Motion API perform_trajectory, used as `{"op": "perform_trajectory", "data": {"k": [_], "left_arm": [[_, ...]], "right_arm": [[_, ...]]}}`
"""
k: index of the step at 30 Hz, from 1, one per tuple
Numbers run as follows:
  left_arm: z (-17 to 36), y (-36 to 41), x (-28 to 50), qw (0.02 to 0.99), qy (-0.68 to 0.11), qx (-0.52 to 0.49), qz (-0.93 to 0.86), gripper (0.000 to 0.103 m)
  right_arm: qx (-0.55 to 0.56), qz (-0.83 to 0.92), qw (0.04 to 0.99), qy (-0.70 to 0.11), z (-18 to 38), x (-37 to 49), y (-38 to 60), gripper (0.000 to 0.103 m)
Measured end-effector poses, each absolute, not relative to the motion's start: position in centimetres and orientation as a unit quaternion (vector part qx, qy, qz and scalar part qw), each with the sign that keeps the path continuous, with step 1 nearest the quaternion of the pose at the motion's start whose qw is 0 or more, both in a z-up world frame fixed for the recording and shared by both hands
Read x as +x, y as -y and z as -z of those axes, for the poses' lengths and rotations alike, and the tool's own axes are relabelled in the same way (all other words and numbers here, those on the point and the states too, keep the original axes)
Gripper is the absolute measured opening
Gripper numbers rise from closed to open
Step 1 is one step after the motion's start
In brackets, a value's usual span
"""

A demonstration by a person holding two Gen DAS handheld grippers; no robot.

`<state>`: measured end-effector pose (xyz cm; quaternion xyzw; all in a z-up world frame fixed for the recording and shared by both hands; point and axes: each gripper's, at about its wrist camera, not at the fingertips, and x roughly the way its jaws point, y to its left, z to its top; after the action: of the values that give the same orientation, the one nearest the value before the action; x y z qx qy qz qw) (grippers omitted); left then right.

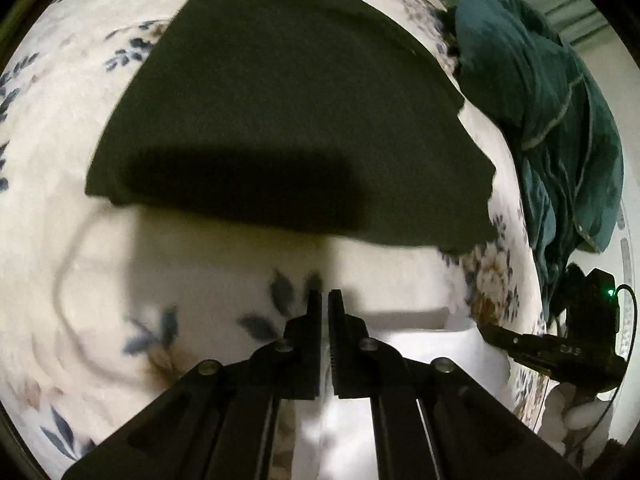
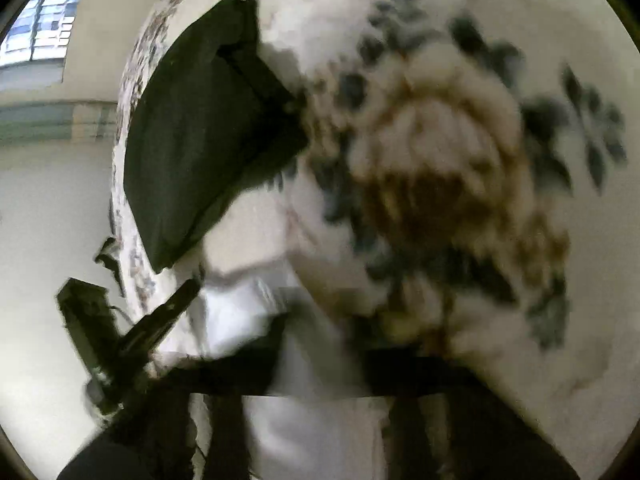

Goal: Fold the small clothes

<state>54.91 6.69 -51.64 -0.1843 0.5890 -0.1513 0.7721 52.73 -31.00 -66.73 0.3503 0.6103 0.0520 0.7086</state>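
Note:
A folded dark green garment lies flat on the white floral blanket. It also shows at the left of the right wrist view. A white garment lies near me, under both grippers, and shows in the right wrist view. My left gripper has its fingers almost together just above the blanket, short of the dark garment, with nothing seen between them. My right gripper is blurred over the white garment, its fingers wide apart. It also shows at the right edge of the left wrist view.
A crumpled teal garment lies at the blanket's right edge. Beyond the edge are a pale floor and a window.

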Motion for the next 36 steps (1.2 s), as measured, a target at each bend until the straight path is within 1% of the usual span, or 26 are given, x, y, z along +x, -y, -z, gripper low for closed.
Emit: {"op": "perform_trajectory", "data": {"k": [3, 6, 7, 8, 10, 11, 14, 17, 19, 20, 21, 22, 23, 24, 25, 26, 27, 29, 31, 32, 33, 36], "left_arm": [[51.4, -7.0, 55.6, 0.767, -0.588, -0.199, 0.16, 0.001], [51.0, -7.6, 55.6, 0.753, -0.592, -0.228, 0.177, 0.004], [51.0, -7.9, 55.5, 0.748, -0.593, -0.237, 0.177, 0.009], [51.1, -8.1, 55.4, 0.746, -0.594, -0.243, 0.178, 0.015], [51.7, -8.2, 55.1, 0.739, -0.601, -0.249, 0.175, 0.056], [52.0, -8.1, 55.0, 0.734, -0.604, -0.255, 0.177, 0.058], [53.1, -7.4, 54.9, 0.718, -0.62, -0.255, 0.186, 0.058], [53.4, -6.3, 54.6, 0.724, -0.623, -0.227, 0.189, 0.058], [53.3, -5.8, 54.3, 0.733, -0.618, -0.211, 0.188, 0.053], [53.2, -5.6, 54.3, 0.737, -0.614, -0.207, 0.192, 0.042], [53.2, -5.4, 54.2, 0.74, -0.613, -0.2, 0.193, 0.007], [53.1, -5.1, 54.3, 0.742, -0.614, -0.191, 0.191, 0.005], [52.9, -5.0, 54.3, 0.747, -0.607, -0.187, 0.195, 0.005], [52.7, -5.0, 54.3, 0.751, -0.604, -0.182, 0.195, 0.005], [52.6, -5.0, 54.3, 0.755, -0.601, -0.177, 0.195, 0.005], [52.6, -5.1, 54.3, 0.755, -0.6, -0.177, 0.197, 0.004], [52.5, -5.2, 54.3, 0.756, -0.599, -0.178, 0.196, 0.004], [52.6, -5.4, 54.4, 0.757, -0.598, -0.177, 0.194, 0.004], [52.7, -5.3, 54.5, 0.758, -0.598, -0.175, 0.192, 0.003], [52.7, -5.3, 54.6, 0.759, -0.597, -0.174, 0.192, 0.003], [52.7, -5.3, 54.7, 0.759, -0.597, -0.174, 0.192, 0.003], [52.5, -5.2, 55.1, 0.764, -0.594, -0.167, 0.187, 0.003]], "right_arm": [[0.331, -0.043, 0.726, -0.601, 66.3, 54.3, 31.0, 0.002], [0.326, -0.04, 0.732, -0.596, 65.6, 55.0, 31.4, 0.002], [0.332, -0.038, 0.736, -0.589, 65.1, 54.9, 31.7, 0.002], [0.332, -0.037, 0.741, -0.583, 64.8, 54.7, 31.9, 0.002], [0.323, -0.026, 0.751, -0.576, 64.2, 54.4, 32.2, 0.002], [0.317, -0.018, 0.756, -0.573, 64.3, 54.3, 32.4, 0.002], [0.293, -0.007, 0.766, -0.572, 64.3, 55.2, 32.4, 0.002], [0.282, -0.025, 0.762, -0.582, 64.9, 56.8, 31.5, 0.002], [0.277, -0.029, 0.747, -0.604, 65.3, 57.5, 31.2, 0.003], [0.268, -0.018, 0.747, -0.609, 65.0, 57.3, 31.4, 0.003], [0.263, -0.01, 0.751, -0.606, 64.5, 56.7, 31.7, 0.004], [0.265, -0.004, 0.753, -0.602, 64.0, 55.8, 32.2, 0.011], [0.279, -0.005, 0.751, -0.598, 63.8, 55.0, 32.6, 0.024], [0.3, -0.01, 0.745, -0.596, 63.7, 54.0, 33.1, 0.031], [0.321, -0.01, 0.736, -0.596, 63.9, 53.0, 33.6, 0.041], [0.343, -0.01, 0.723, -0.599, 64.3, 51.8, 34.0, 0.045], [0.37, -0.019, 0.707, -0.602, 65.0, 50.8, 34.3, 0.046], [0.434, -0.049, 0.664, -0.606, 66.9, 49.3, 34.4, 0.046], [0.457, -0.063, 0.647, -0.607, 68.4, 48.6, 34.1, 0.045], [0.459, -0.061, 0.652, -0.601, 68.8, 48.5, 34.0, 0.026], [0.456, -0.053, 0.662, -0.592, 69.0, 48.7, 33.8, 0.005], [0.427, -0.038, 0.681, -0.594, 69.2, 50.5, 33.2, 0.005]]}}
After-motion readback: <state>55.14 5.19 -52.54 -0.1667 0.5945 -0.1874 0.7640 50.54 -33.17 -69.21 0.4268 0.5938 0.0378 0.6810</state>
